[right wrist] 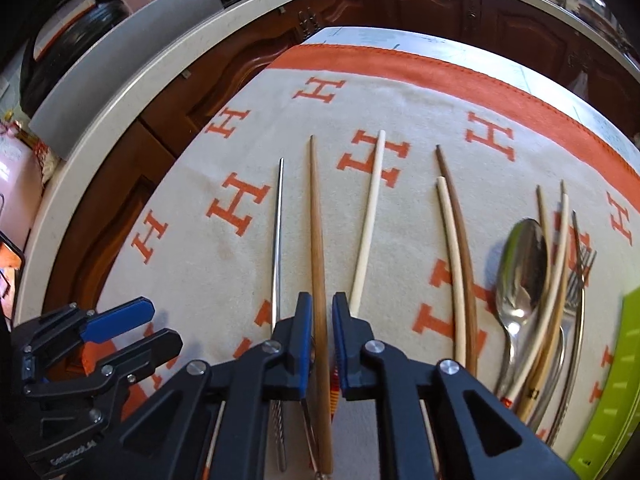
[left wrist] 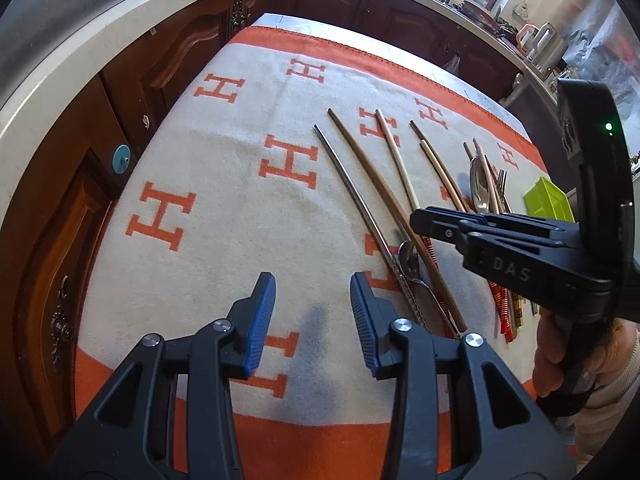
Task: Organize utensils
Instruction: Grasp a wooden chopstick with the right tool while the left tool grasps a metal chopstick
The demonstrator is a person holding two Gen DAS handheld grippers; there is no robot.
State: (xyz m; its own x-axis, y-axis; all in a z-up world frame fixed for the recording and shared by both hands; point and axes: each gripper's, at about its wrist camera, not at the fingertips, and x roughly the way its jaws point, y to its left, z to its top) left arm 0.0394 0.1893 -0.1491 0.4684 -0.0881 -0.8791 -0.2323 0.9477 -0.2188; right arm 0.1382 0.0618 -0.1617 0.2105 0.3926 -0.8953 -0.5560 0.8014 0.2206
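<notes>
- Right gripper [right wrist: 322,322] has its jaws narrow around the brown chopstick [right wrist: 316,216]; whether the pads press I cannot tell
- Left gripper [left wrist: 313,308] is released, over the blanket [left wrist: 224,160]
- Chopstick seems light, stiff, slippery; hold near its thick end

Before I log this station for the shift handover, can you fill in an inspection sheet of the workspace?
Surface: cream blanket with orange H letters and orange border, covering the table.
Job's things: metal chopstick, brown chopstick, pale chopstick and a pale-and-brown pair lie side by side; spoon, fork and more chopsticks piled at right.
Clutter: green tray at the right edge.
Grippers: left gripper open over bare blanket; right gripper narrowed around the brown chopstick, contact unclear.
Cables: nothing seen.
Surroundings: dark wood cabinets under a pale counter.
</notes>
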